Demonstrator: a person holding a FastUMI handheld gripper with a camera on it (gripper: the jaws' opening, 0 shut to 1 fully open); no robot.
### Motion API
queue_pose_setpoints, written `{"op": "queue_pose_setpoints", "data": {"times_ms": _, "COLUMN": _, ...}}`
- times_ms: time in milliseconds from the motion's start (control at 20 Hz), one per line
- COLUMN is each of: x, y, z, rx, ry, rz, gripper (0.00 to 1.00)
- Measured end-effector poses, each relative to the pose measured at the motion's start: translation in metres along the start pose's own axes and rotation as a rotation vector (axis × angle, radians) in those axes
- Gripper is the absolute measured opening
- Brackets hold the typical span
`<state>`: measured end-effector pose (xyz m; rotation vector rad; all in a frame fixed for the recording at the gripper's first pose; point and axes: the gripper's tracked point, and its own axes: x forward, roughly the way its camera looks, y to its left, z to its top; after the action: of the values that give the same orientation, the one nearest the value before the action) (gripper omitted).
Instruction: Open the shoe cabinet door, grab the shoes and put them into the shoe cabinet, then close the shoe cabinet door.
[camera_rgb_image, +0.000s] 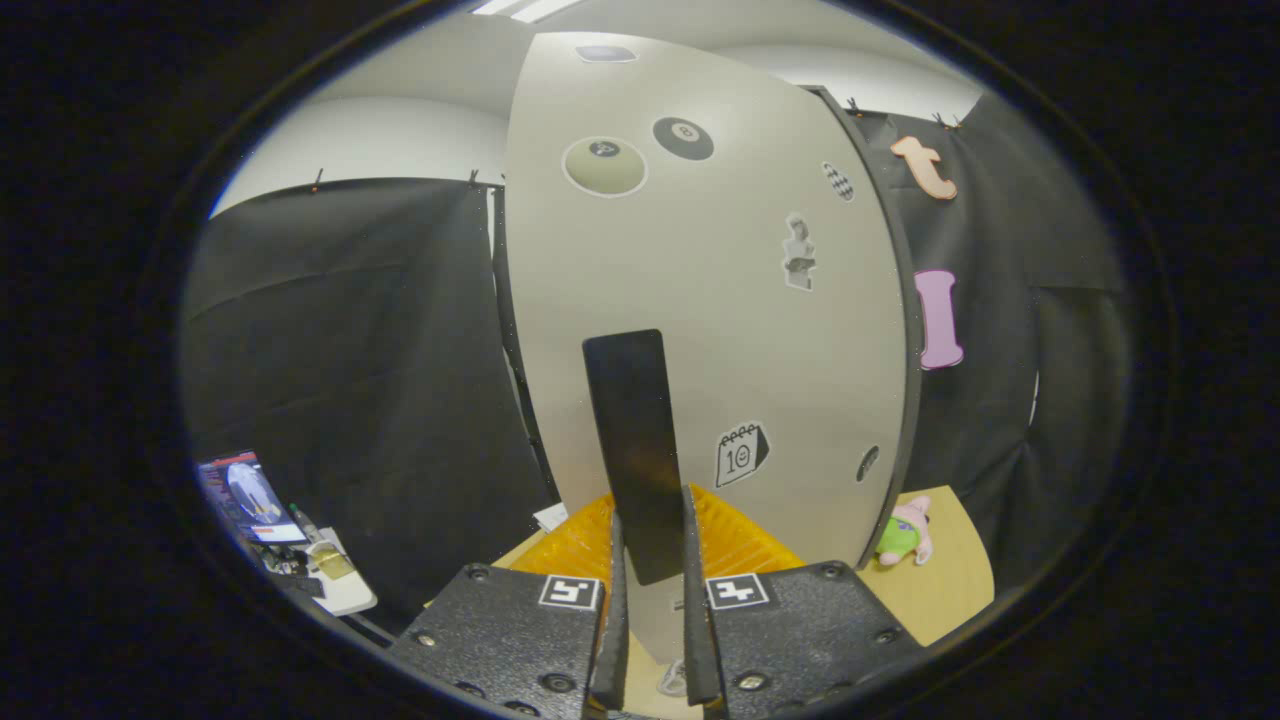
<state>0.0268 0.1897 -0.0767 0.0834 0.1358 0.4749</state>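
Item: my claw, fingers drawn close and clamped on the door handle, one finger pressing each of its side faces.

Item: door handle. A flat, dark, smooth bar with rounded corners; its long axis runs upright, rising from between my fingertips and away from me. Lower end sits between the fingers.

Item: shoe cabinet door, directly ahead of the claw, carrying the handle. Pale grey, matte, flat panel with a dark edge trim on its right side. Stickers on its face: two billiard balls high above the handle, a small bust figure and a chequered oval to the upper right, a calendar sticker just right of the handle.

Item: orange ribbed mat, low, either side of my fingers, at the door's foot.

Item: light wooden tabletop, right of the claw, bearing a pink-and-green plush toy near the door's edge.

Item: white side table with clutter, far left.
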Motion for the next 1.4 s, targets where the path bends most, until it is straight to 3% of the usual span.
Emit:
{"op": "queue_pose_setpoints", "data": {"times_ms": 400, "x": -0.073, "y": -0.066, "z": -0.004, "rx": -0.044, "ry": -0.011, "rz": -0.145, "gripper": 0.22}}
{"op": "queue_pose_setpoints", "data": {"times_ms": 750, "x": -0.106, "y": -0.154, "z": 0.001, "rx": -0.037, "ry": -0.020, "rz": -0.344, "gripper": 0.20}}
{"op": "queue_pose_setpoints", "data": {"times_ms": 800, "x": -0.115, "y": -0.169, "z": 0.003, "rx": -0.034, "ry": -0.030, "rz": -0.388, "gripper": 0.15}}
{"op": "queue_pose_setpoints", "data": {"times_ms": 1000, "x": -0.118, "y": -0.179, "z": -0.002, "rx": 0.022, "ry": -0.031, "rz": -0.336, "gripper": 0.12}}
{"op": "queue_pose_setpoints", "data": {"times_ms": 1100, "x": -0.131, "y": -0.179, "z": 0.000, "rx": -0.016, "ry": -0.060, "rz": -0.353, "gripper": 0.17}}
{"op": "queue_pose_setpoints", "data": {"times_ms": 1350, "x": -0.183, "y": -0.163, "z": -0.024, "rx": -0.139, "ry": -0.065, "rz": -0.432, "gripper": 0.49}}
{"op": "queue_pose_setpoints", "data": {"times_ms": 1400, "x": -0.194, "y": -0.157, "z": -0.034, "rx": -0.152, "ry": -0.061, "rz": -0.444, "gripper": 0.51}}
